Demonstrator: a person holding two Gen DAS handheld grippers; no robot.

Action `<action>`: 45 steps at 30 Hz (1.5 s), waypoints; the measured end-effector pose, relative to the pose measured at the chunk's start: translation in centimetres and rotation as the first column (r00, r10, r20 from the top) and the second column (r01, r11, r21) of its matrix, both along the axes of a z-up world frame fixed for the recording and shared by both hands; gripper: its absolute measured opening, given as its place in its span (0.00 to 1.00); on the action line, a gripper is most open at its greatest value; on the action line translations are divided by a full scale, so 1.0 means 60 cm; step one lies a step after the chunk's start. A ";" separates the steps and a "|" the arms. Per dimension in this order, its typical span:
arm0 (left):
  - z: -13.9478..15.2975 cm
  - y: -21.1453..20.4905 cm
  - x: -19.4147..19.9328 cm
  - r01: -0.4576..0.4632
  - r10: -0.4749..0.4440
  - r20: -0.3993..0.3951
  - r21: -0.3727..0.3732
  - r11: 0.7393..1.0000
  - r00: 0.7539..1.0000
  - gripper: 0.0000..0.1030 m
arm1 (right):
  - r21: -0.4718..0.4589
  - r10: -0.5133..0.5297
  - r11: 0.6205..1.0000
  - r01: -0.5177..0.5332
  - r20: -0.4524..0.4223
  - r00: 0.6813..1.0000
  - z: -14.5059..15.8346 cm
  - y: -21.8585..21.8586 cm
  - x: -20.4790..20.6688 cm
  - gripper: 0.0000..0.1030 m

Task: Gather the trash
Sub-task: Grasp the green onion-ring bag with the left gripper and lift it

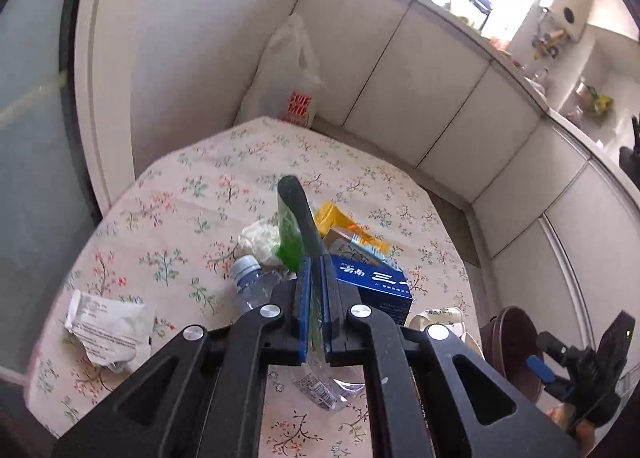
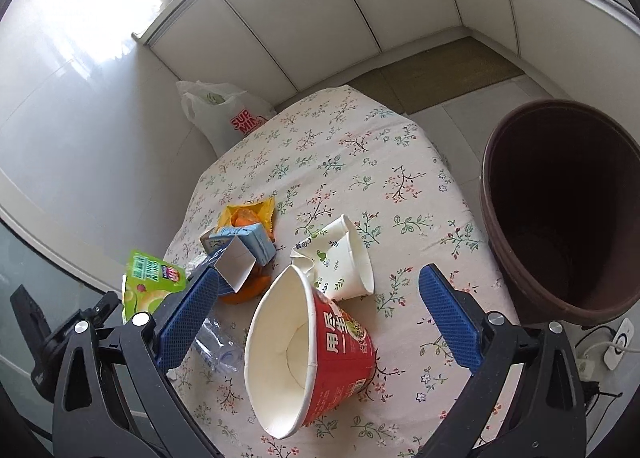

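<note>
L gripper point(image 1: 316, 290) pinching green wrapper point(image 1: 289, 234), long axis up-frame; brown bin point(image 2: 560, 210) at right edge of R view, nearer R gripper point(image 2: 320, 298), jaws spread, empty

Left gripper point(image 1: 316, 290) is seen closed, its blue-padded fingers point(image 1: 305, 298) pressed nearly together with a thin green wrapper point(image 1: 289, 234) pinched between them, the wrapper standing out past the fingertips. The black linkage arms are drawn inward. Right gripper point(image 2: 320, 322) is held wide apart and angled downward, its blue fingers point(image 2: 448, 318) spread with nothing gripped between them.
</note>
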State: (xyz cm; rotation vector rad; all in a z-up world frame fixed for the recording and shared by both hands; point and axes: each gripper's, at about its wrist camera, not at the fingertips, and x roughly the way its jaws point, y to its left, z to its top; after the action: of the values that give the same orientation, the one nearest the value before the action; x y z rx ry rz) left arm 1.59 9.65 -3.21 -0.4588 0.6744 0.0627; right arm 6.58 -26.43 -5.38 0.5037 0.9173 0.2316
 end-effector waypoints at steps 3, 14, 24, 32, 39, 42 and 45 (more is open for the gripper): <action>0.020 -0.018 -0.006 0.036 -0.038 0.044 0.062 0.997 0.998 0.04 | 0.034 0.004 0.999 -0.002 -0.065 0.998 -0.018 -0.016 0.041 0.93; 0.026 0.063 -0.008 0.015 -0.010 0.036 -0.145 0.989 0.999 0.05 | 0.098 0.171 0.981 -0.166 -0.040 0.985 0.004 0.061 0.051 0.93; -0.139 0.131 0.009 -0.186 0.008 -0.379 -0.437 0.880 0.926 0.43 | 0.064 0.245 0.968 -0.242 -0.033 0.969 0.009 0.106 0.038 0.93; -0.131 0.085 0.038 -0.163 0.025 -0.367 -0.352 0.922 0.930 0.66 | 0.076 0.255 0.965 -0.251 -0.047 0.966 0.005 0.106 0.031 0.93; -0.096 0.018 0.115 -0.116 0.089 -0.399 -0.043 0.992 0.912 0.72 | 0.072 0.243 0.968 -0.240 -0.046 0.969 0.009 0.081 0.025 0.93; -0.112 -0.008 0.139 -0.090 0.110 -0.448 0.066 0.994 0.887 0.74 | 0.075 0.234 0.970 -0.230 -0.049 0.971 0.009 0.070 0.026 0.93; -0.143 -0.003 0.146 -0.084 0.105 -0.495 0.066 0.994 0.863 0.74 | 0.091 0.228 0.971 -0.222 -0.059 0.972 0.008 0.060 0.026 0.93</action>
State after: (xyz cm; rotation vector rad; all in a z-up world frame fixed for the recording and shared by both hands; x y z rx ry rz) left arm 10.37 9.47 -11.82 -0.4372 1.1589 0.2968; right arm 8.14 -22.82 -4.89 0.4873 1.0358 0.4630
